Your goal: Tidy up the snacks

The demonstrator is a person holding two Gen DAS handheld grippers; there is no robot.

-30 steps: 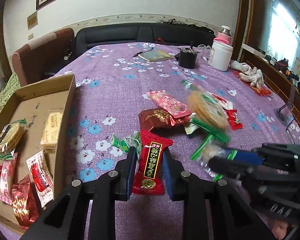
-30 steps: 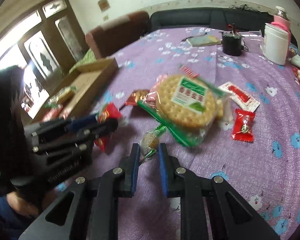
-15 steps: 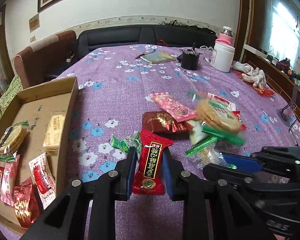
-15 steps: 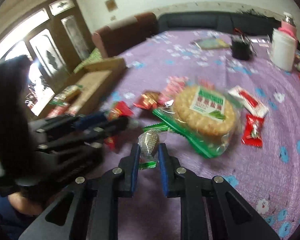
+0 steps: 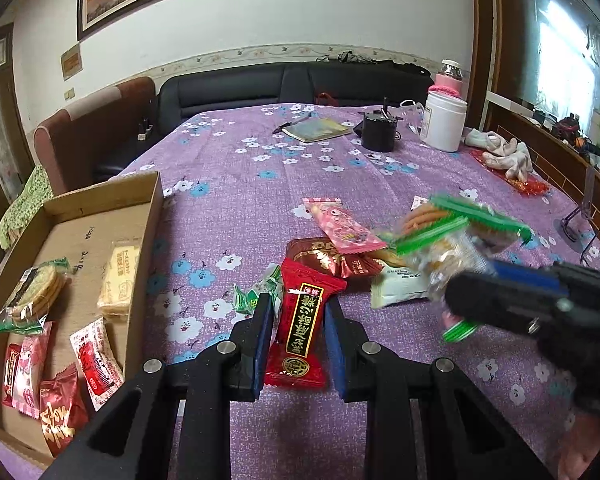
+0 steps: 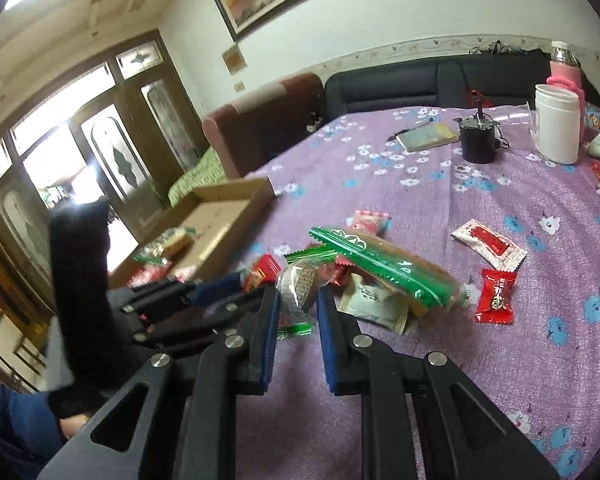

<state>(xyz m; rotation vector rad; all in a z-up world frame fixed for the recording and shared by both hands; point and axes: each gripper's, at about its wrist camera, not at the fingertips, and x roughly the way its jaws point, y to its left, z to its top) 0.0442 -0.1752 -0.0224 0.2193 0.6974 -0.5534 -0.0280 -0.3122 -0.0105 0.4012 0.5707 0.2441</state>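
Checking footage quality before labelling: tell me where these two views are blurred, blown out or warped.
Left wrist view: the cracker pack held in the right gripper is motion-smeared, the red snack sharp. Right wrist view: the glazed doors are blown out, the left gripper is soft. Both views bend at the edges and darken at the corners.

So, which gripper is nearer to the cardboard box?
Left. The left gripper, shut on a red packet, is beside the cardboard box; the right gripper is farther from it, beyond the left.

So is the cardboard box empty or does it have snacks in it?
It has snacks in it. The cardboard box holds a round cracker pack, a yellow biscuit pack and several red packets.
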